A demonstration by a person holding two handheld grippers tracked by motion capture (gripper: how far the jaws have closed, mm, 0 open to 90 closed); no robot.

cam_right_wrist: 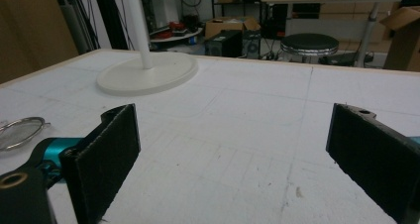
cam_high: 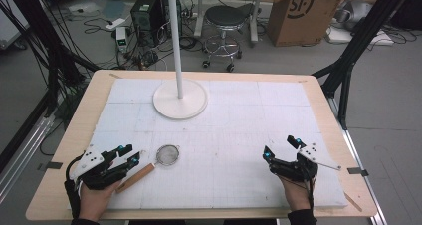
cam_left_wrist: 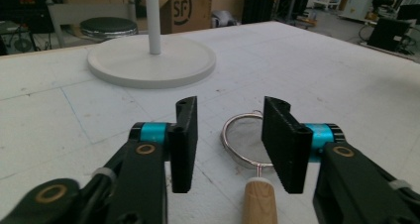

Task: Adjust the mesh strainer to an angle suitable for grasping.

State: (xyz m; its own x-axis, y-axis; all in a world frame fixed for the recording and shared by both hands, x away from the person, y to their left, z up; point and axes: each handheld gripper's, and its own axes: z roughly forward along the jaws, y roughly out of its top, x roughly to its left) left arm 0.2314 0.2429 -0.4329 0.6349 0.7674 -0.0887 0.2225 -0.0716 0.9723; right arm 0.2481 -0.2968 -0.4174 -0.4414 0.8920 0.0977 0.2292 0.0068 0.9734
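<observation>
One strainer (cam_high: 167, 155) by the left gripper (cam_high: 128, 155), one stand (cam_high: 179, 98), two grippers, right gripper (cam_high: 281, 148), both agape, nothing held.

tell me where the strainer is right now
The strainer lies on the white mat at the table's near left, its wooden handle running between the open left gripper jaws, nearer than the stand's round base.

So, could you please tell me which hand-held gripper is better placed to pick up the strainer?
Left. The left hand-held gripper is open with the strainer and its wooden handle right between its jaws. The right hand-held gripper, also open, sits far across the table.
</observation>
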